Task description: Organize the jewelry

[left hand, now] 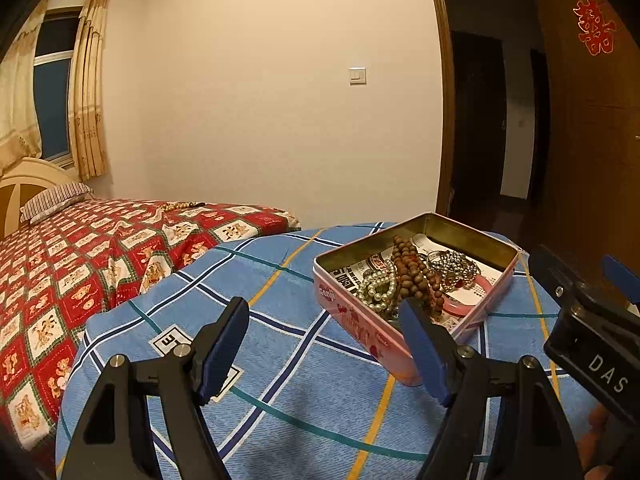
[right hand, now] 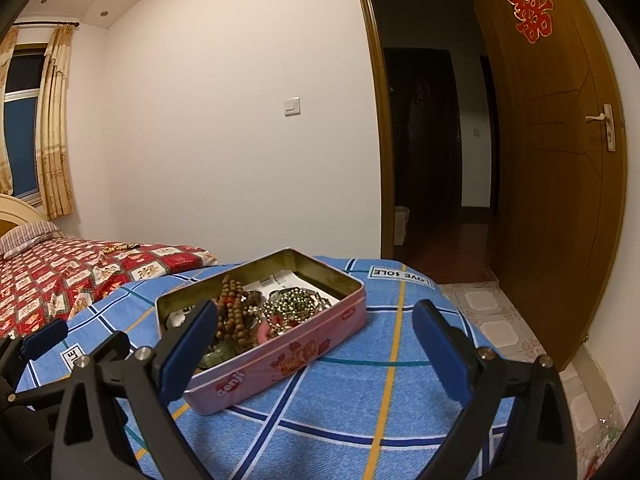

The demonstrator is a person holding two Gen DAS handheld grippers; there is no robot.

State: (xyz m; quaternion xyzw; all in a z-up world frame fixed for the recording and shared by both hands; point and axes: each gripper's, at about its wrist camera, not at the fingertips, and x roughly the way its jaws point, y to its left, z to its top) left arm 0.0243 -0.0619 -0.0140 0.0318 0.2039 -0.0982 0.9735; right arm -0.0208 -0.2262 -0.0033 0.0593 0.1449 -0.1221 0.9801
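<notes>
I have both tools hovering over the round tabletop (left hand: 304,364), which is covered in a blue checked cloth (right hand: 360,392). My left gripper (left hand: 326,350) stands wide open with nothing between its blue pads (left hand: 224,350); its right pad sits in front of the near corner of the pink tin (left hand: 360,322). My right gripper (right hand: 316,352) is also spread wide and holds nothing, with its left pad (right hand: 188,350) overlapping the tin's near left end in that view. In the left wrist view the right tool's black body, lettered "DAS", shows at the right edge.

The pink tin lies open on the cloth, lined with printed paper (left hand: 424,248). Inside it the jewelry is heaped together: a string of brown wooden beads (left hand: 412,272) runs down the middle, a white pearl strand (left hand: 378,286) lies to its left, a cluster of silver beads (left hand: 454,264) to its right, and a pink bangle (left hand: 472,300) curves along the near right side.

Beyond the tabletop is a bed with a red patterned cover (left hand: 80,264); a light beaded strand (left hand: 180,206) lies on it, well apart from the tin
</notes>
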